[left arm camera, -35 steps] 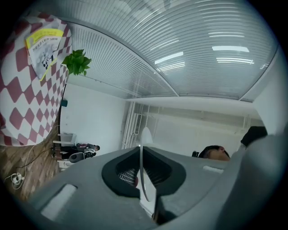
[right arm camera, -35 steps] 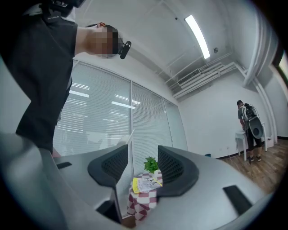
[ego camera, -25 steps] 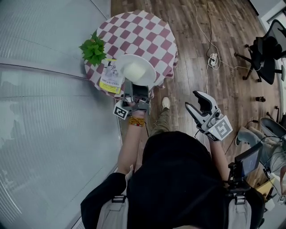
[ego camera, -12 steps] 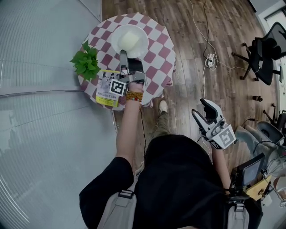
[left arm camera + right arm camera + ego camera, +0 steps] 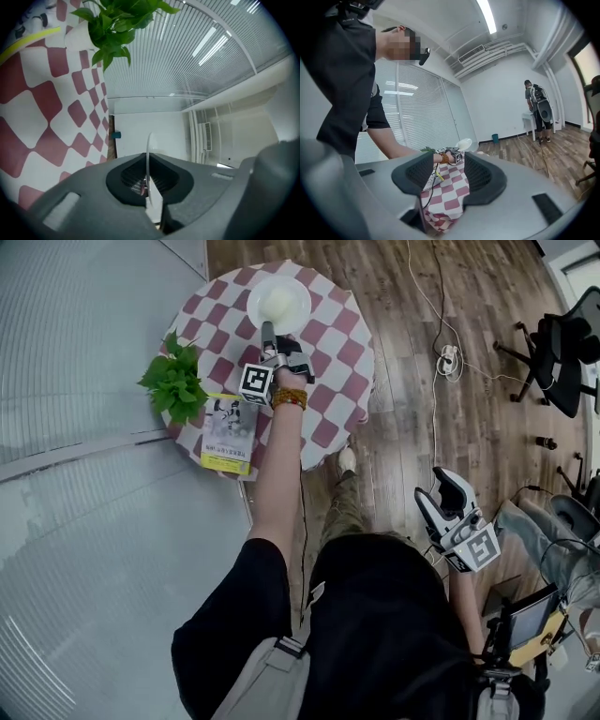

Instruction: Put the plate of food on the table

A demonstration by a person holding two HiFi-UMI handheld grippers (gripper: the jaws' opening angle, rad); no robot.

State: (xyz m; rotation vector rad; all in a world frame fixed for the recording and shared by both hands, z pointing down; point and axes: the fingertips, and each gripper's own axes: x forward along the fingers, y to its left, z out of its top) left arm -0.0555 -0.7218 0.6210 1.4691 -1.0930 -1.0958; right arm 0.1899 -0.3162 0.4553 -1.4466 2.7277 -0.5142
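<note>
A white plate (image 5: 278,304) with a pale heap of food hangs over the far part of the round table (image 5: 328,371), which wears a red-and-white checked cloth. My left gripper (image 5: 270,332) reaches across the table, shut on the plate's near rim. In the left gripper view the rim (image 5: 149,154) stands edge-on, pinched between the jaws of the left gripper (image 5: 149,180). Whether the plate touches the cloth I cannot tell. My right gripper (image 5: 439,491) hangs by my right side over the wooden floor, open and empty. The right gripper view looks past the right gripper (image 5: 446,176) to the plate (image 5: 464,143).
A green potted plant (image 5: 173,385) and a yellow-and-white booklet (image 5: 228,432) sit on the table's left side. A glass wall with blinds runs along the left. Cables and a power strip (image 5: 448,362) lie on the floor, with an office chair (image 5: 562,343) at right. A person (image 5: 536,110) stands far off.
My left arm has stretched out and carried the plate from the table's near edge to its far part. The right gripper has dropped a little lower at my side.
</note>
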